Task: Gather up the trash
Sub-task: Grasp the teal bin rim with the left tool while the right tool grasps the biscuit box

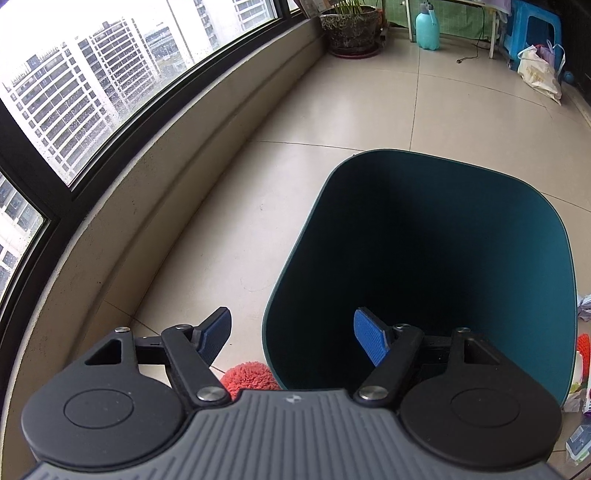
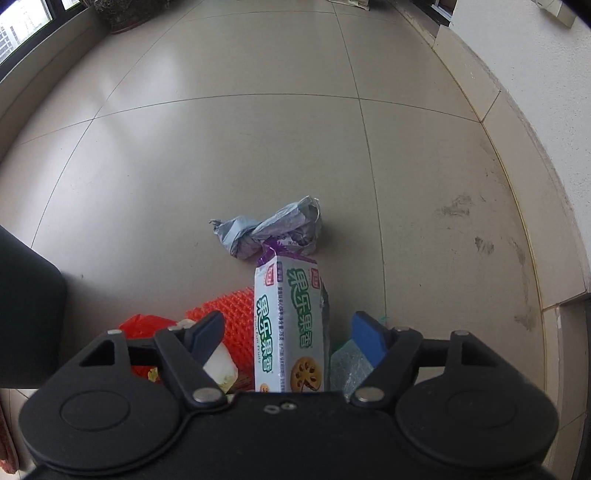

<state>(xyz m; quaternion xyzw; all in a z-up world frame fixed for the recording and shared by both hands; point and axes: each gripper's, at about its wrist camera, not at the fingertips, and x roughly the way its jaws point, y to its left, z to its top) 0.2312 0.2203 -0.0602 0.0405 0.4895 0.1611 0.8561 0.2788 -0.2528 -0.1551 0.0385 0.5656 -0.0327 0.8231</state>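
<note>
A dark teal trash bin (image 1: 517,236) stands on the tiled floor, its dark mouth facing me. My left gripper (image 1: 293,338) is open and empty, its right finger over the bin's near rim. My right gripper (image 2: 286,338) is open above a trash pile. A white and green snack packet (image 2: 288,325) lies between its fingers, untouched by them. A crumpled grey plastic bag (image 2: 273,230) lies just beyond the packet. Orange foam netting (image 2: 232,317), a red wrapper (image 2: 144,326) and a clear wrapper (image 2: 347,365) lie under the gripper.
A red fluffy thing (image 1: 251,376) lies beside the bin's left foot. More litter (image 1: 583,387) lies right of the bin. A window ledge (image 1: 129,206) runs along the left. A plant pot (image 1: 351,27), teal bottle (image 1: 427,29), blue stool (image 1: 532,26) and shopping bag (image 1: 539,72) stand far off.
</note>
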